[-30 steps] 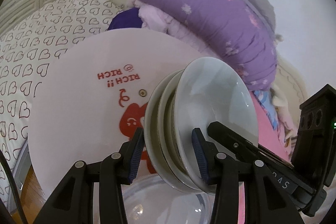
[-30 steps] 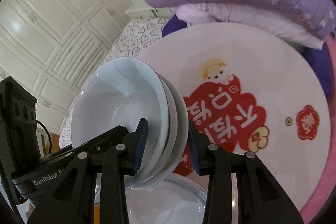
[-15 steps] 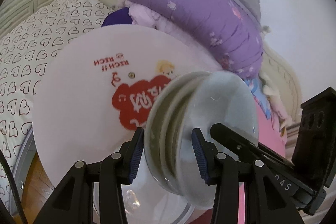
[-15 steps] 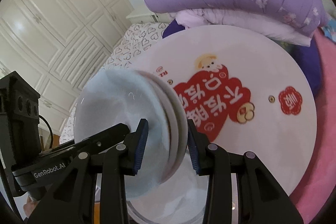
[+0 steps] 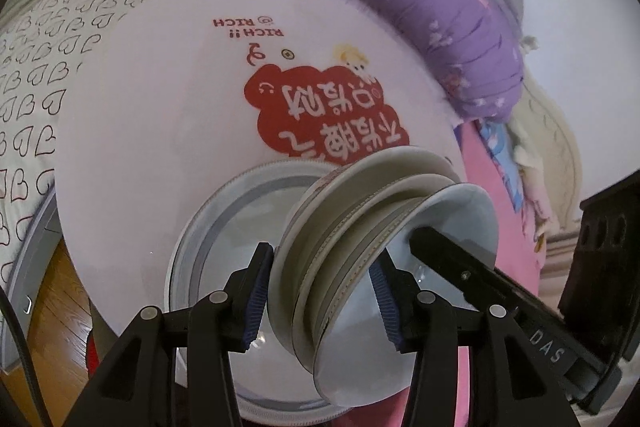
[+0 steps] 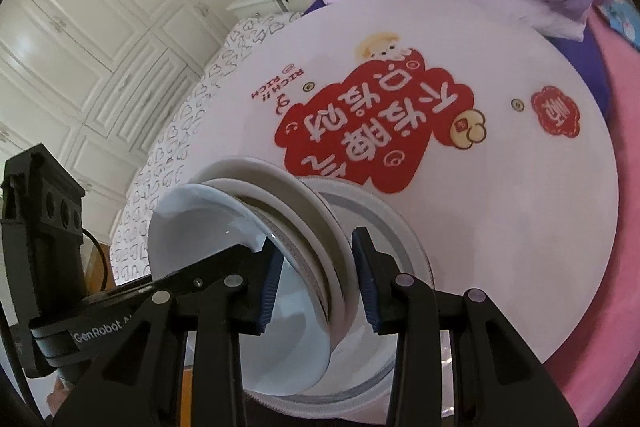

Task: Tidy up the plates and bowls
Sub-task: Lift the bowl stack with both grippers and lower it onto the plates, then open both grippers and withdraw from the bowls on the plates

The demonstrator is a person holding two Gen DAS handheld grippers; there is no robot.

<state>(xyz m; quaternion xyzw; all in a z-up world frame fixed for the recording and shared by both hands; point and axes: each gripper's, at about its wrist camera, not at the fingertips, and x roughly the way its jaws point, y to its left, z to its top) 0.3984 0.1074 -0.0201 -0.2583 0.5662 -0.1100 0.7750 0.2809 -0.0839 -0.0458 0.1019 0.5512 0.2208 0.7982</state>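
A stack of three white bowls [image 5: 360,211] hangs tipped on its side over a large glass plate [image 5: 200,223] with a ribbed rim, which lies on the round white table [image 5: 140,107]. My left gripper [image 5: 322,267] clamps one side of the stack's rims; its jaws are opening slightly, with the pads still against the bowls. My right gripper [image 6: 316,247] is shut on the opposite rims of the stack [image 6: 224,227], above the plate [image 6: 392,223]. Each view shows the other gripper's finger reaching into the innermost bowl.
The table [image 6: 520,227] carries a red cartoon print. Behind it lies a rolled purple quilt [image 5: 420,7], a heart-patterned bedsheet [image 5: 48,59] to the left and a pink blanket [image 6: 616,147] to the right. White wardrobe doors [image 6: 100,27] stand at the left, with wood floor [image 5: 52,307] below.
Both grippers have carried the bowl stack across the table. The large plate, earlier only at the bottom edge, now lies well in view beneath the stack.
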